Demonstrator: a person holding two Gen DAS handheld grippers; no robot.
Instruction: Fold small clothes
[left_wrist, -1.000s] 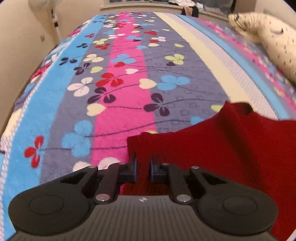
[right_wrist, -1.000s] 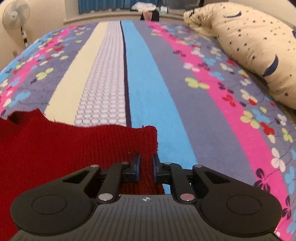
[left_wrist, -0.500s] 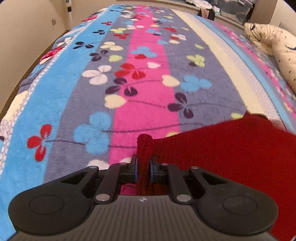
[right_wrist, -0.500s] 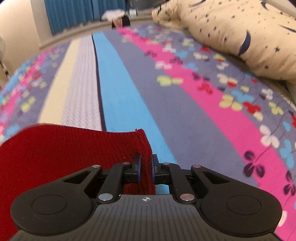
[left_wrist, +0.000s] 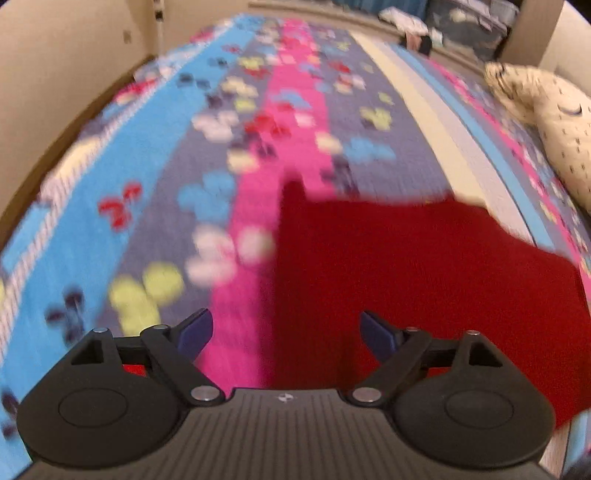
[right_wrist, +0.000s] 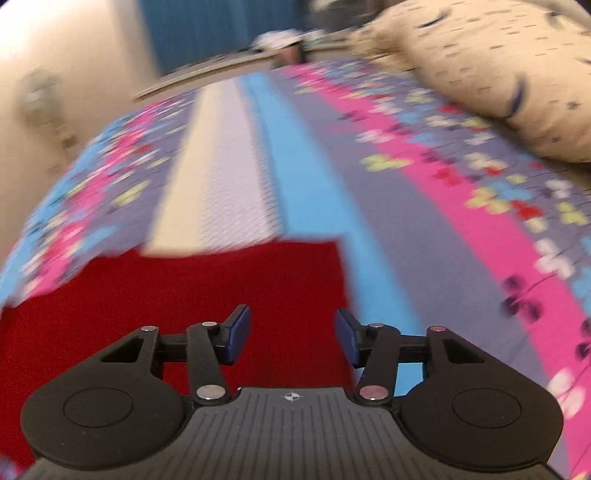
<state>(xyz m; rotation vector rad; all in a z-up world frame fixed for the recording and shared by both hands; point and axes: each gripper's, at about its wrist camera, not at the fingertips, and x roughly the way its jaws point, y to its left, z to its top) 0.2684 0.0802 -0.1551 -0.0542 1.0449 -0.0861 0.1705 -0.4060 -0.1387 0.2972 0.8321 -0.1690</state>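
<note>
Left wrist: my left gripper (left_wrist: 286, 330) gapes wide over red garment (left_wrist: 424, 280) at 12, right gripper (right_wrist: 292, 332) likewise wide, holding nothing.

A: Take the garment (left_wrist: 424, 280) as your landmark. What is it on?

B: It lies flat on the bedspread (left_wrist: 155, 192). Your left gripper (left_wrist: 286, 330) sits over the garment's left edge, jaws spread wide, one finger off the cloth and one above it.

A: And your right gripper (right_wrist: 291, 334)?

B: Over the garment's (right_wrist: 177, 295) right edge near its far right corner, jaws apart, nothing between them.

A: Beyond the garment?

B: Bedspread (right_wrist: 314, 177) runs on behind it. The pillow (right_wrist: 498, 62) lies behind and well to the right, apart from the garment. The fan (right_wrist: 40, 103) stands far left, off the bed.
</note>
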